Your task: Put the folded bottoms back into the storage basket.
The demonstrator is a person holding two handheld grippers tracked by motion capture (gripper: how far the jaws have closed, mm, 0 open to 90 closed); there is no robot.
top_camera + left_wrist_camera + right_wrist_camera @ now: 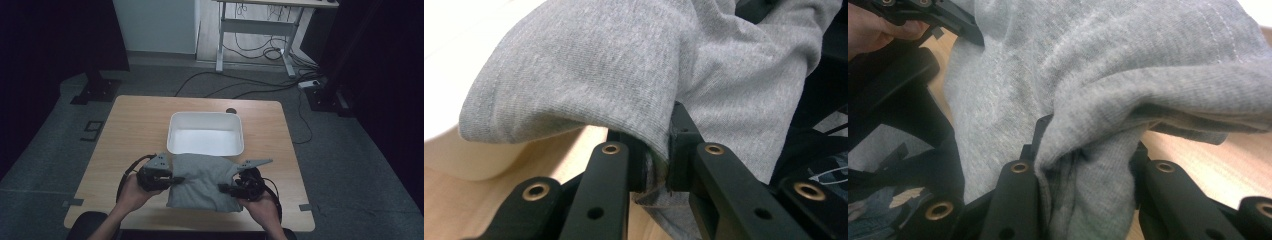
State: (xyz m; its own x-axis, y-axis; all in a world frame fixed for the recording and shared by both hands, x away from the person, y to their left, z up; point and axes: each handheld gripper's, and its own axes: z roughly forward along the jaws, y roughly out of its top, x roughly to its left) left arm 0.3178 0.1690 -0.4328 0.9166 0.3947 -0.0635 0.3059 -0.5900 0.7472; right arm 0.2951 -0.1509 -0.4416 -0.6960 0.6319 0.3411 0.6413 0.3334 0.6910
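A folded grey garment [202, 187] of soft knitted jersey, with a fine ribbed weave and a stitched hem, hangs as a thick rounded bundle between 2 claws just on the near side of the white tub [205, 133]. Its far edge meets the tub's near rim in the high view; whether it touches there I cannot tell.

The left claw [176, 179] pinches the bundle's left edge: in the left gripper view its 2 black jaws stand close together with a small gather of cloth squeezed between them [659, 167], and the rest of the garment bulges over them in a smooth curve. The right claw [223, 188] pinches the right edge: in the right gripper view its jaws stand somewhat wider, with a thicker wad of creased folds packed between them [1083, 170]. Beyond the folds, that view also shows the person's left hand [873, 30].

The tub is a smooth, rectangular plastic basin with rounded corners and a plain white floor, set at the middle of the pale wooden counter [135, 125]. Bare wood lies to the left and right of the tub, and a narrower strip runs behind it. Under the lifted cloth, the left gripper view shows a gap of bare wood beside the tub's wall.
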